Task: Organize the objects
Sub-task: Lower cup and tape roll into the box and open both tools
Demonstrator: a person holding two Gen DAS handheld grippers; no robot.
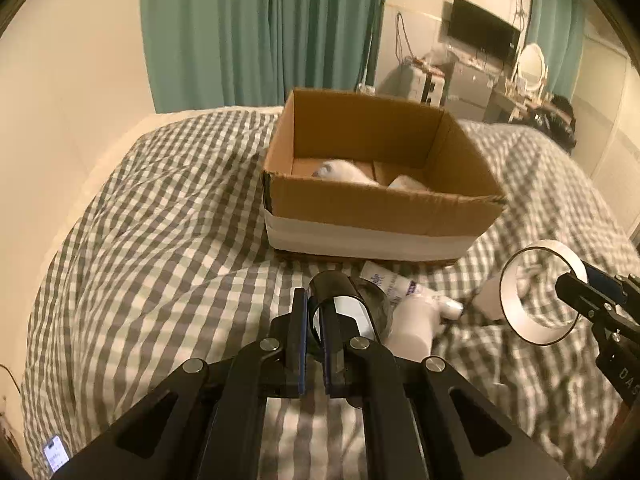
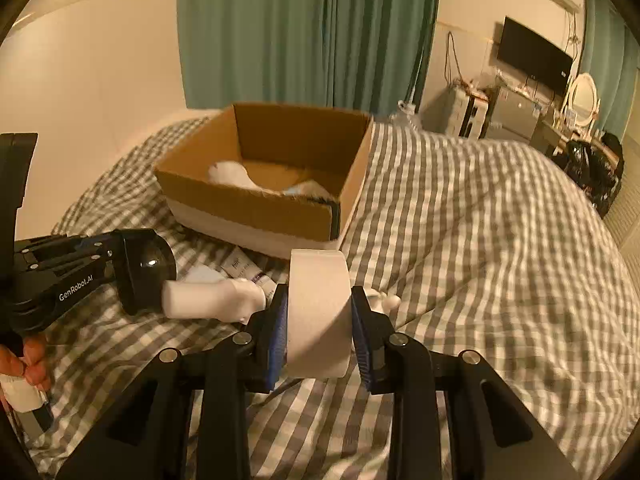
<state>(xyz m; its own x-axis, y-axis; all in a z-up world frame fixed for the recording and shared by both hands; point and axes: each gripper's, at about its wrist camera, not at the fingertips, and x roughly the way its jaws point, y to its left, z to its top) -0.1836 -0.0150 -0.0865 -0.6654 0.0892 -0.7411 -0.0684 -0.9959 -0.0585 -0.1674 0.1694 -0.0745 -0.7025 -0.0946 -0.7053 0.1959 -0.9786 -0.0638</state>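
Note:
An open cardboard box sits on the checked bed and holds white items. My left gripper is shut on the rim of a black cup-like object, which also shows in the right wrist view. My right gripper is shut on a roll of white tape, held above the bed; the roll also shows in the left wrist view. A white bottle and a white tube lie on the bed in front of the box.
The grey-and-white checked bedspread is rumpled. Teal curtains hang behind the bed. A TV, a dresser with a round mirror and a dark bag stand at the far right.

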